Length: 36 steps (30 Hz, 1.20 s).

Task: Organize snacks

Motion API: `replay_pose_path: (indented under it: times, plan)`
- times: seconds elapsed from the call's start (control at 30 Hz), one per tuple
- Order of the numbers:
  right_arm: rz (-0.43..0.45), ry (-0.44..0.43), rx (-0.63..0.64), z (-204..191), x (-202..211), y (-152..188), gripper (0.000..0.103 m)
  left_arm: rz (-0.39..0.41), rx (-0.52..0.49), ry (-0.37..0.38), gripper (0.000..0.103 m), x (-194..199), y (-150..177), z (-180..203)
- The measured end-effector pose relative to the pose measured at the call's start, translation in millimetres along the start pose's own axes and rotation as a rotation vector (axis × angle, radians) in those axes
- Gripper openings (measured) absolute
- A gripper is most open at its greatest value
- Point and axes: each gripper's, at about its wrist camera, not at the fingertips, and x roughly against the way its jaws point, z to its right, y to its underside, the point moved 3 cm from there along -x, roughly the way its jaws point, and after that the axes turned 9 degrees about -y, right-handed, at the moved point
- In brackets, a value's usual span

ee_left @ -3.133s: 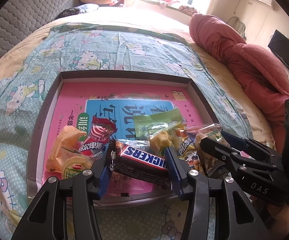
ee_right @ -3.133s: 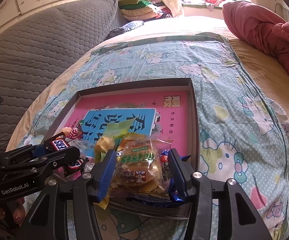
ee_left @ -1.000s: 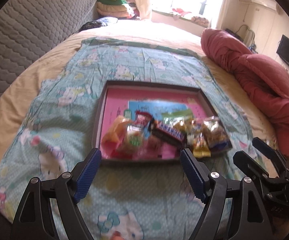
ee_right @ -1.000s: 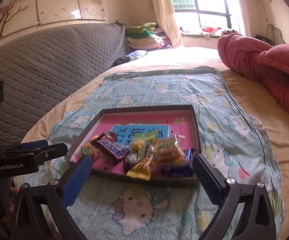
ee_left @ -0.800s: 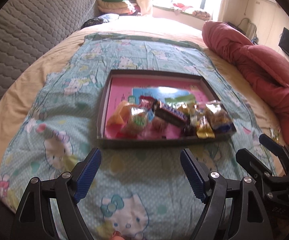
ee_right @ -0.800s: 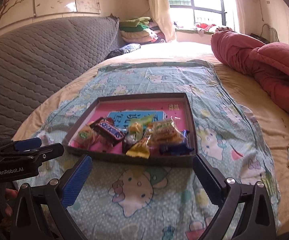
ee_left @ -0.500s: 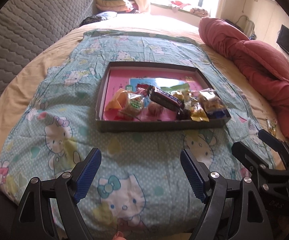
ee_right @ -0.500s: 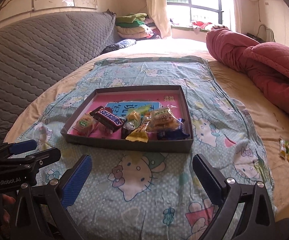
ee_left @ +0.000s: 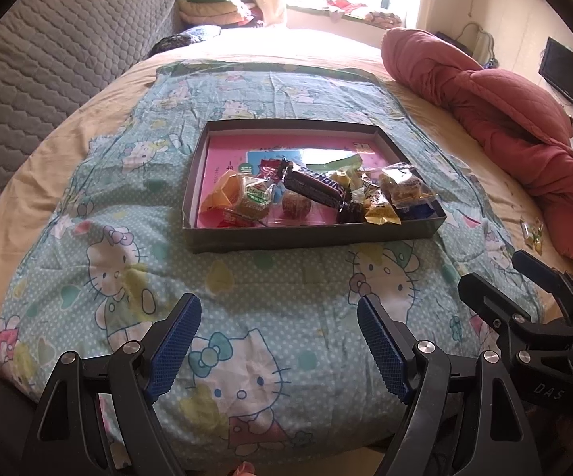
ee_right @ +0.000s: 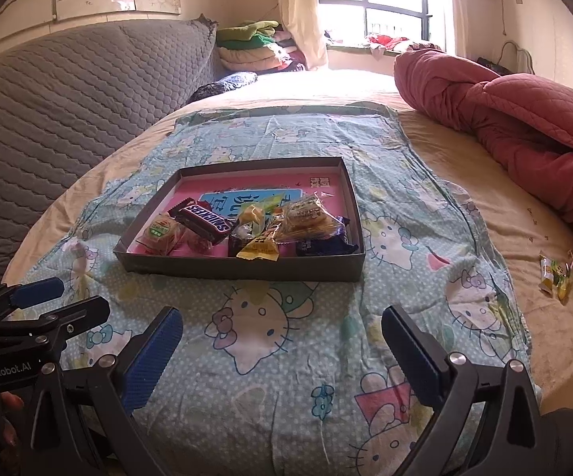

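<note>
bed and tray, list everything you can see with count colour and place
tray: one, grey, pink lining, mid-blanket
Snickers bar: one, brown, in tray, left of centre
other wrapped snacks: several, yellow, orange, green, blue, piled in tray
loose snack packet: one, yellow-green, on bed right of blanket
cartoon blanket: one, light blue, under tray
quilt: one, red, right side
headboard: one, grey, left
folded bedding: stack, green and yellow, far corner
left gripper: fingers open, empty
right gripper: fingers open, empty
</note>
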Motion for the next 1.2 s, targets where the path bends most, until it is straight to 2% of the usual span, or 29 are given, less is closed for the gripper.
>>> replay_pose_path:
  times: [1.2]
  plan:
    - [-0.019, -0.011, 0.027, -4.3, -6.5, 4.1, 0.101, -0.001, 0.007, -0.042, 0.082, -2.7, -1.5, -5.6]
